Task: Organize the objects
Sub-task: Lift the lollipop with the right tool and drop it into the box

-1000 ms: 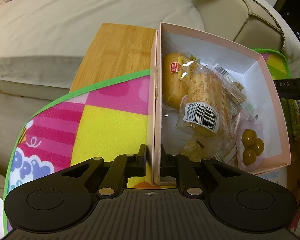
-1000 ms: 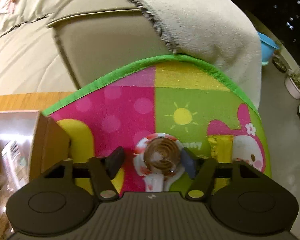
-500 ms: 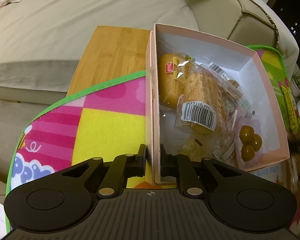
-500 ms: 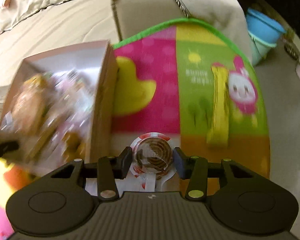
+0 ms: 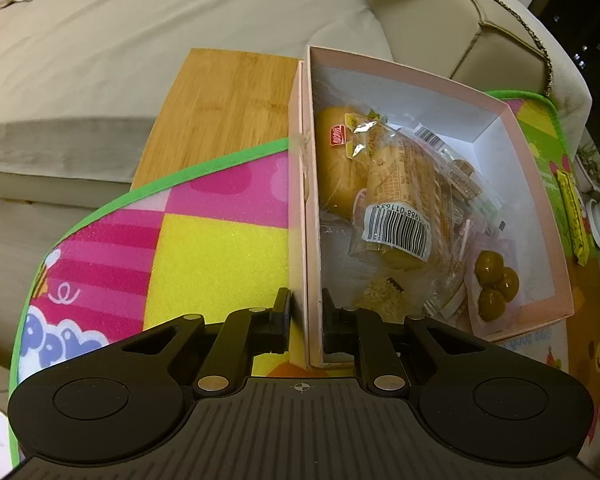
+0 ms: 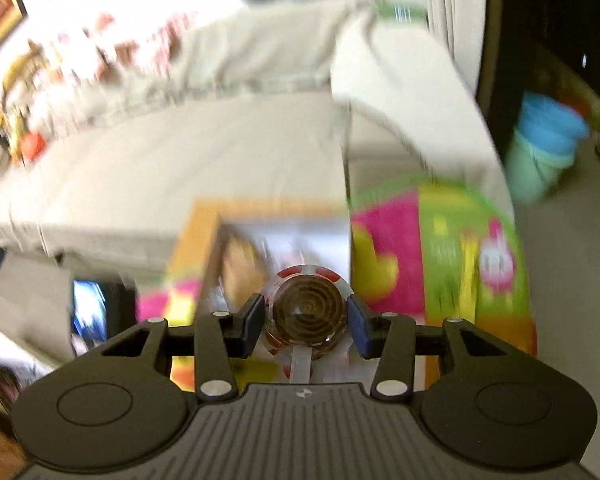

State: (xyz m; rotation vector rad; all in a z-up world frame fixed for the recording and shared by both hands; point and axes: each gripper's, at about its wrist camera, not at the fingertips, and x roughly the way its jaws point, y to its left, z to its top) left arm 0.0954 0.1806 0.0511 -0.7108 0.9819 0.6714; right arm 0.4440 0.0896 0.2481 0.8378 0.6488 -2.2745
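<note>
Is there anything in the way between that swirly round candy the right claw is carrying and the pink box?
Nothing visible blocks it. The right claw grips the swirl candy above the open-topped pink box; the left claw clamps only its near wall.

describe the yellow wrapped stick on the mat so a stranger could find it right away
Start at the pink cardboard box of snacks on the colourful play mat. Just beyond the box's right wall, a long thin yellow wrapped stick lies alone on the mat's green patch, the only loose snack outside the box.

Left wrist view close above pink box (image 5: 420,80); right wrist view higher; box (image 6: 284,232) shared
</note>
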